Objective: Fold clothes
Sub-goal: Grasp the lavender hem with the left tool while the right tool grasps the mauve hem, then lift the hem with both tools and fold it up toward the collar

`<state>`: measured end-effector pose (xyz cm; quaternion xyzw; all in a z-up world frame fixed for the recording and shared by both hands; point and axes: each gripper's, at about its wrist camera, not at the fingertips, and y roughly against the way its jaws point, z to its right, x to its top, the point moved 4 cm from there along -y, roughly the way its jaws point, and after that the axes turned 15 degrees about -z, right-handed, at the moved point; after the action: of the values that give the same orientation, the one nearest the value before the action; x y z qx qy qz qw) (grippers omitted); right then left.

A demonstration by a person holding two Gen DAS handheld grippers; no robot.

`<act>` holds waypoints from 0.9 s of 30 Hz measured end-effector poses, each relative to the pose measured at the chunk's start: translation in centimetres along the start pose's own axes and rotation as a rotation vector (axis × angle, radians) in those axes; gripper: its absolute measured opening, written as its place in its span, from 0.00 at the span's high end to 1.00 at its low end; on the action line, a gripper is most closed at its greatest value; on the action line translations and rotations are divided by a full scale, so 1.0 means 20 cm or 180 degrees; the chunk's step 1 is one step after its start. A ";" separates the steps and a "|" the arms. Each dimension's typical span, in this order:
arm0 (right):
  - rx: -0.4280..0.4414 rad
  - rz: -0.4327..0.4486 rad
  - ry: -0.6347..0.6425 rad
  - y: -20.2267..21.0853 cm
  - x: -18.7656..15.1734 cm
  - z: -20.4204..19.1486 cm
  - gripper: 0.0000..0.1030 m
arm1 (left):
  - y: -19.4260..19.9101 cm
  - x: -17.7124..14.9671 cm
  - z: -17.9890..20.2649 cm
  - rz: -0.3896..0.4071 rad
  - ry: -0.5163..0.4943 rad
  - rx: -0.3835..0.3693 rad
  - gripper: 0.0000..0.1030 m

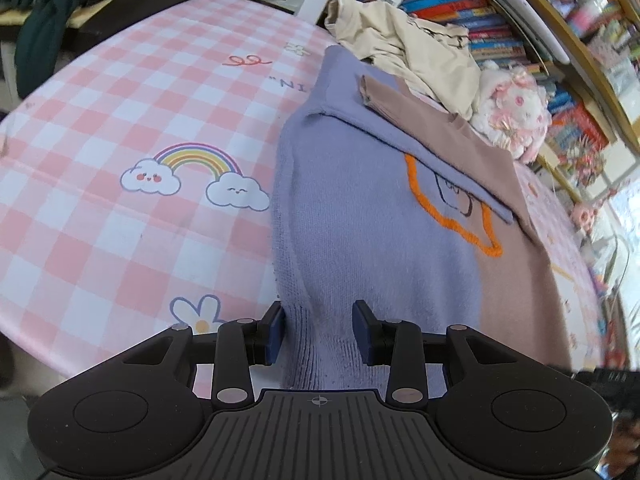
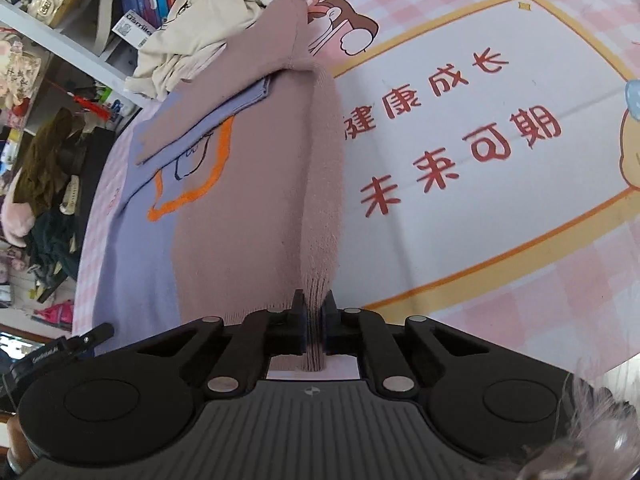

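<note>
The sweater (image 1: 360, 220), lilac and dusty pink, lies on the checked tablecloth (image 1: 140, 120), long axis running hem at six to collar at twelve. The left gripper (image 1: 320, 330) straddles the lilac hem, jaws parted around the bunched rib. The right gripper (image 2: 314, 320) is clamped tight on the pink hem.

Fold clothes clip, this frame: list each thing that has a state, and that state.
Left tongs: open, ribbed hem between the pads, not clamped.
Right tongs: shut on the sweater's pink hem.
Sweater: flat on the tablecloth, both sleeves folded across the front.
Cream garment: crumpled, unfolded, beyond the sweater.
Tablecloth: spread flat.
</note>
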<state>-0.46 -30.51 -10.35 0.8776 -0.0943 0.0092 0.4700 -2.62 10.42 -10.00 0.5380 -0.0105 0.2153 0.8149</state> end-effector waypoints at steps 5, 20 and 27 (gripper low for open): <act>-0.0059 0.0045 -0.0014 0.05 -0.03 0.05 0.94 | -0.01 -0.04 0.00 -0.0062 -0.0059 -0.0046 0.96; 0.0004 0.0012 0.0025 0.08 -0.10 0.09 0.93 | -0.01 -0.12 -0.04 -0.0213 0.0085 -0.0400 0.91; -0.0026 0.0053 0.0042 0.12 -0.11 0.11 0.94 | -0.01 -0.14 -0.03 -0.0194 0.0166 -0.0480 0.96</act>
<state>-3.24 -33.16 -9.87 0.8747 -0.0985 0.0185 0.4741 -5.15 9.97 -11.14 0.4694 0.0110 0.2029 0.8593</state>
